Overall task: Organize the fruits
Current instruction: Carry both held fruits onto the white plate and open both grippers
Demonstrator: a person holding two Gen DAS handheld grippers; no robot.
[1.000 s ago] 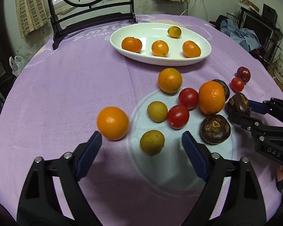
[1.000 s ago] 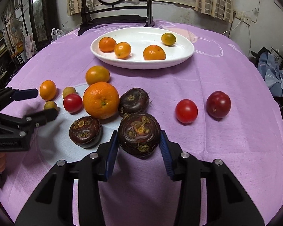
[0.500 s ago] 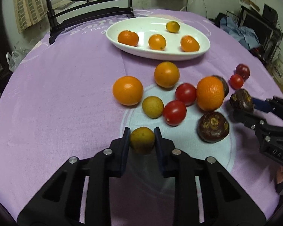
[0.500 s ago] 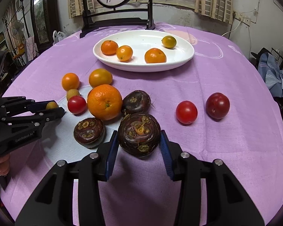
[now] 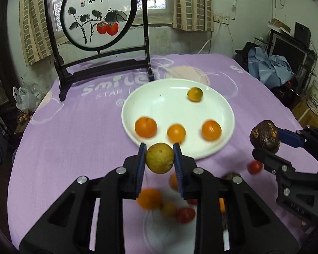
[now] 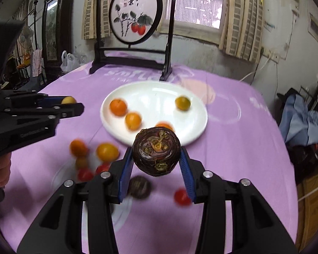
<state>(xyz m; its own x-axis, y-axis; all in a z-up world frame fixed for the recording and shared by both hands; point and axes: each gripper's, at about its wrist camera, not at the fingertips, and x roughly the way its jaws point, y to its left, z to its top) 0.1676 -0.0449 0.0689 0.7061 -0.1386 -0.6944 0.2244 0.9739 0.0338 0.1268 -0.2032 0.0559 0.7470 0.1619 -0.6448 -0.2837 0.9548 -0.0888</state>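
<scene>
My left gripper (image 5: 160, 158) is shut on a small yellow-green fruit (image 5: 160, 157) and holds it in the air just short of the white oval plate (image 5: 169, 93). My right gripper (image 6: 155, 162) is shut on a dark purple-brown fruit (image 6: 155, 151), also lifted off the cloth near the plate (image 6: 154, 94). The plate carries several small orange fruits (image 5: 145, 126) and one greenish-orange one (image 5: 195, 94). Blurred oranges (image 6: 107, 151), red tomatoes (image 6: 85, 174) and another dark fruit (image 6: 139, 186) lie on the purple cloth below. Each gripper appears in the other's view, the right gripper (image 5: 265, 141) and the left gripper (image 6: 69, 103).
A dark wooden stand with a round painted screen (image 5: 97, 14) rises at the table's far edge behind the plate. The purple tablecloth (image 5: 74, 127) covers the round table. A hand (image 6: 0, 167) holds the left gripper's handle. Furniture and a blue cloth heap (image 6: 301, 120) crowd the right.
The left gripper closed on the yellow-green fruit and lifted it toward the plate. The right gripper, holding the dark fruit throughout, also rose and moved toward the plate.
</scene>
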